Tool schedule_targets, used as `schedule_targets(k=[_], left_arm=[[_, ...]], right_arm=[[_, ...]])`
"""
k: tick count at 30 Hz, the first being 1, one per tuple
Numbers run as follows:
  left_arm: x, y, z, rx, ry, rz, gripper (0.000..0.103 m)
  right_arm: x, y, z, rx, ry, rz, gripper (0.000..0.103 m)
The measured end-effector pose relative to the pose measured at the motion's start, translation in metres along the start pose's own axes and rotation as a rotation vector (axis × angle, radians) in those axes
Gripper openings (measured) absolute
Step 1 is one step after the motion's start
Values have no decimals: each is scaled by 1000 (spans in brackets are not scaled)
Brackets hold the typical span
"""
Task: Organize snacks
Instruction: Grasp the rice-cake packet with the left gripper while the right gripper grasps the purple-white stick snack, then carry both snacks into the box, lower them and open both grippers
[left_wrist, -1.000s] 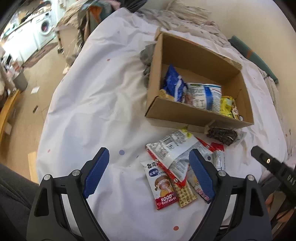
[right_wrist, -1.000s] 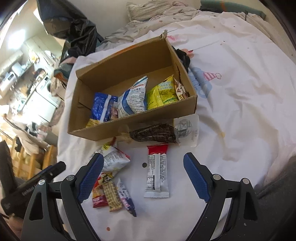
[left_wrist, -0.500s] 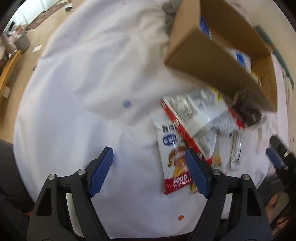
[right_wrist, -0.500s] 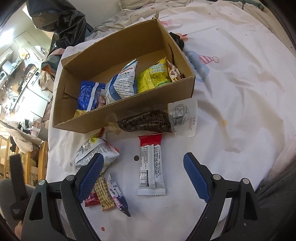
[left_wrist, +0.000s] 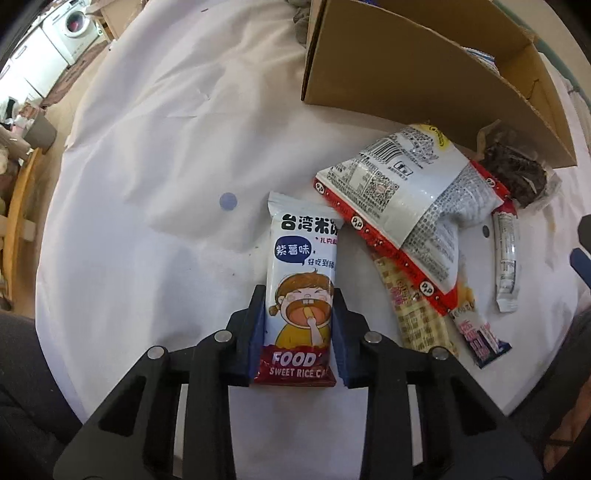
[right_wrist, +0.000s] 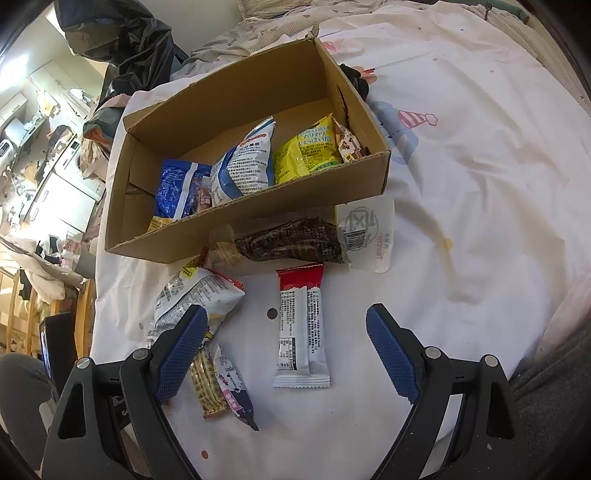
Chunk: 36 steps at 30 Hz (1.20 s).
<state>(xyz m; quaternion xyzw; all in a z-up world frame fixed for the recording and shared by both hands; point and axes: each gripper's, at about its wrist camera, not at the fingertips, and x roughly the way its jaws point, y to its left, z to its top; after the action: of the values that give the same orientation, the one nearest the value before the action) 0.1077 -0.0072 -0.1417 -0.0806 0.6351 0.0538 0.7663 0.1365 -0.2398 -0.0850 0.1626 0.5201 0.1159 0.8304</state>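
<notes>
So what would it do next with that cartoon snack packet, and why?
Probably lift it and carry it toward the cardboard box. The left gripper already has its pads pressed on both sides of the rice cake packet, which lies on the white sheet, and the box holds other snacks.

— Where's the sweet rice cake packet (left_wrist: 300, 291)?
— Flat on the bed sheet, pinched at its lower end, cartoon face up.
— The rest?
— Loose snacks beside the cardboard box (right_wrist: 236, 122); red-topped bar (right_wrist: 301, 328) lies apart.
</notes>
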Motion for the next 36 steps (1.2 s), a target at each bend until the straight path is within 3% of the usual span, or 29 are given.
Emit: schedule_targets(k=[4,9,15,20,22,23,31,36], left_arm=[[-14,11,-1,-30,-30,-3,27],[-41,19,-3,-67,-117,-25,27],[-43,28,6,-110,-116,-40,27],[-42,27,10,-106,-125,-44,27],[-43,24,8,-103,-126,-45,27],[-43,25,7,-103,-125,-46,27],[-46,29,6,-117,-147,-56,27],[-48,25,6,-102,-179,-31,27]], right_arm=[[7,13,-3,-58,52,44,89],[25,46,-20,-225,166,88,51],[50,69,-41,-360,284,46,43],[64,71,-51,-380,348,10,34],[66,69,-52,-386,348,-3,19],[65,69,-52,-390,346,4,18],[26,55,-30,-288,182,91,17],[16,41,-19,-212,142,134,17]])
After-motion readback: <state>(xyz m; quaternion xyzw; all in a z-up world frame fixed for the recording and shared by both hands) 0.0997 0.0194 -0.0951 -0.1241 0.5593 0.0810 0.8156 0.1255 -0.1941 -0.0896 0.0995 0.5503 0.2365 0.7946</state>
